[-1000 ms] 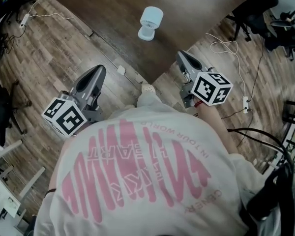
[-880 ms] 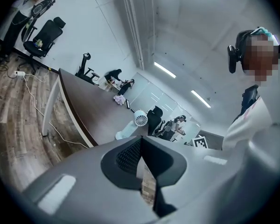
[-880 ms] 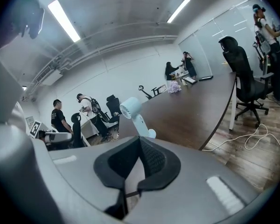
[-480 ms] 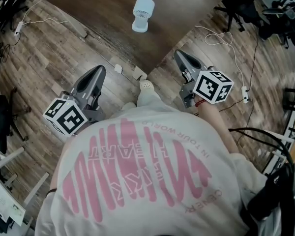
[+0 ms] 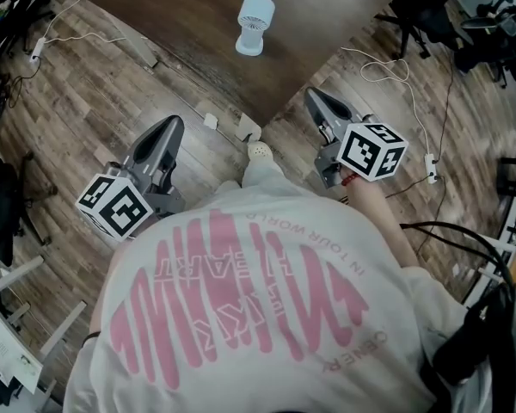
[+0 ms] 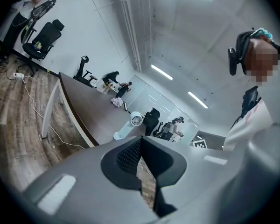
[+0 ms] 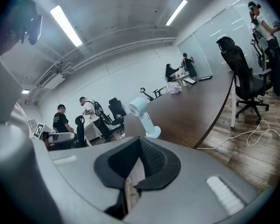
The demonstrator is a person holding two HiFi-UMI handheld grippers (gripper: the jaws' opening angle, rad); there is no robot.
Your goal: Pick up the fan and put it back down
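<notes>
Left gripper (image 5: 169, 127) and right gripper (image 5: 315, 98), jaws pressed together, hold nothing; the fan (image 5: 254, 22) stands on the table (image 5: 181, 15) at twelve o'clock, well apart from both

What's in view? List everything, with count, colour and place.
fan: one, white, upright on the table.
table: one, dark brown, ahead of the person.
office chairs: at least two, black, beside the table.
cables: several, white, on the wood floor.
shirt: one, white with pink print, on the person.
left gripper: one, grey, jaws shut, empty, over the floor.
right gripper: one, grey, jaws shut, empty, by the table's corner.
</notes>
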